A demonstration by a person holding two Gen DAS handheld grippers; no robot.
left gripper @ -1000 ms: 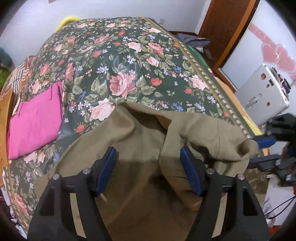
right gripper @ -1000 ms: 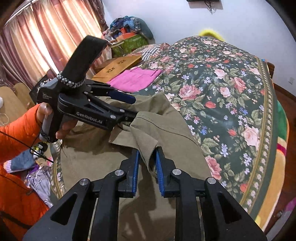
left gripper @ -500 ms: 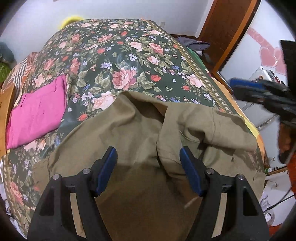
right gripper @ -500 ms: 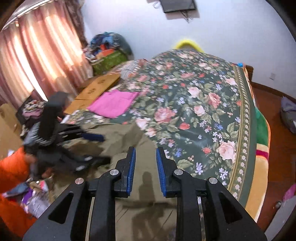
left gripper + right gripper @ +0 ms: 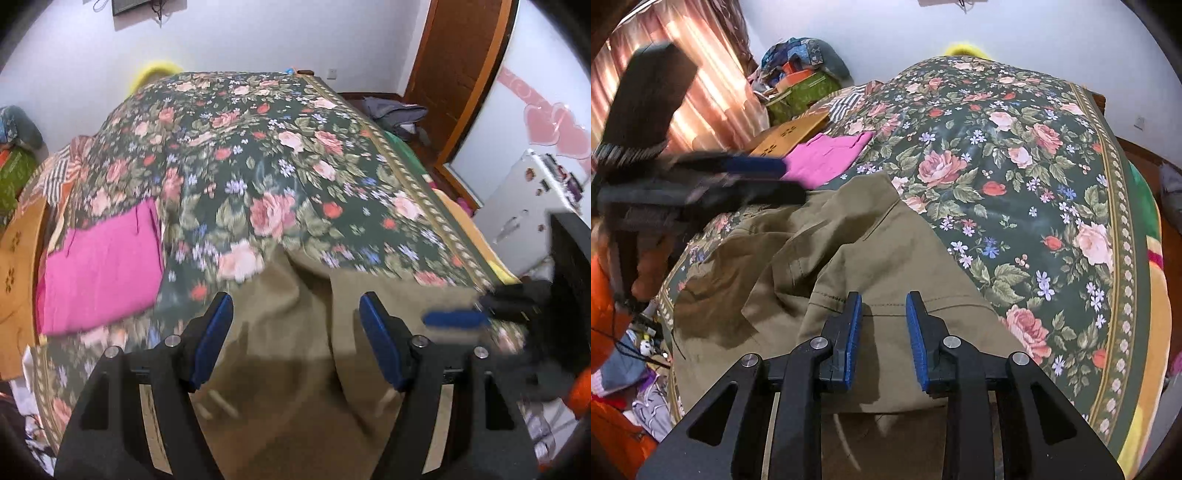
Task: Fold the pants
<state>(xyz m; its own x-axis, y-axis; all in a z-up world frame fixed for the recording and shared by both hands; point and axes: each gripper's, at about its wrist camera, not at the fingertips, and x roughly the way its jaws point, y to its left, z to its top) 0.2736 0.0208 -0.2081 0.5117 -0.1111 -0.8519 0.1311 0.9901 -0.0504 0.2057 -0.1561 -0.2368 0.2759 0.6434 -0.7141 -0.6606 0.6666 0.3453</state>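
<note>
Olive pants (image 5: 288,369) lie rumpled at the near end of a floral bedspread (image 5: 277,166). My left gripper (image 5: 295,301) hovers over them, open wide, with nothing between its blue pads. In the right wrist view the pants (image 5: 812,258) show a stitched hem just ahead of my right gripper (image 5: 884,297). Its jaws are opening from a narrow gap, and the cloth lies below them, not pinched. The left gripper (image 5: 753,177) appears blurred at the left there, and the right gripper (image 5: 458,317) is blurred at the right edge of the left wrist view.
A folded pink cloth (image 5: 99,266) lies on the bed's left side beside a wooden board (image 5: 14,258). A white cabinet (image 5: 524,206) and a brown door (image 5: 454,74) stand to the right. Curtains (image 5: 713,92) and piled clutter (image 5: 801,70) are at the left, as is a person's orange sleeve (image 5: 605,295).
The right gripper has let go of the pants fold, swung away and come back low over the hem. The pants now lie flatter. The left gripper has lifted and tilted up.
</note>
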